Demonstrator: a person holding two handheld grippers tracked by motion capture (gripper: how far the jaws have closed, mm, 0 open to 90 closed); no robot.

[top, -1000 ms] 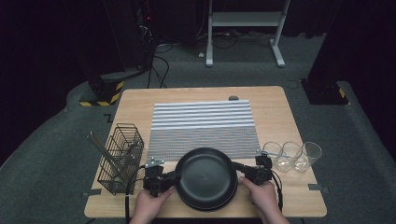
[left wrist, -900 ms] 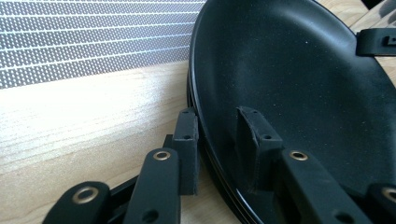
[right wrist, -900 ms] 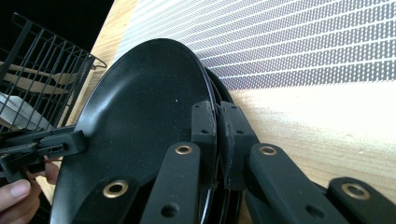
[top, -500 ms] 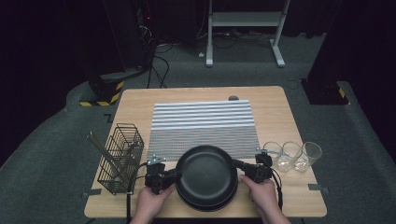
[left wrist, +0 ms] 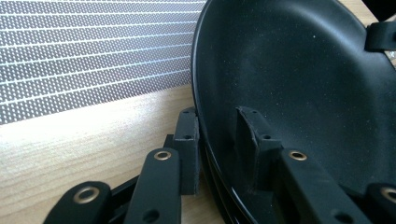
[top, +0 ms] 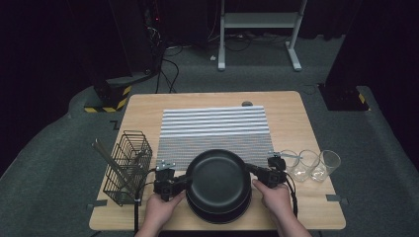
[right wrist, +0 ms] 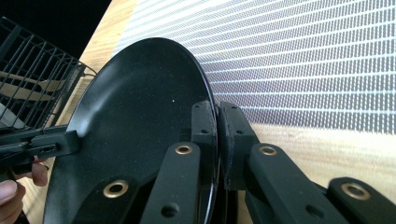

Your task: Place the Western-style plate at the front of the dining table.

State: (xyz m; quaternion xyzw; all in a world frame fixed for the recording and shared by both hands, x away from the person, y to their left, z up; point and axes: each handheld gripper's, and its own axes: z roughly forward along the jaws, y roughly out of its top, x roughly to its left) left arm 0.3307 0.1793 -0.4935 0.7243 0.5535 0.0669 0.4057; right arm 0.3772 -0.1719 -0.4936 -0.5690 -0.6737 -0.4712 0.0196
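Near the desk's front edge, the top black plate (top: 218, 177) of a small stack is clamped at opposite rims by the left tool (top: 182, 180) and right tool (top: 253, 171), where such stiff, smooth, probably slippery, breakable ware is best gripped.

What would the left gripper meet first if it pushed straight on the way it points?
The left gripper straddles the black plate's rim, so more of that plate; past it, probably the right gripper on the far rim.
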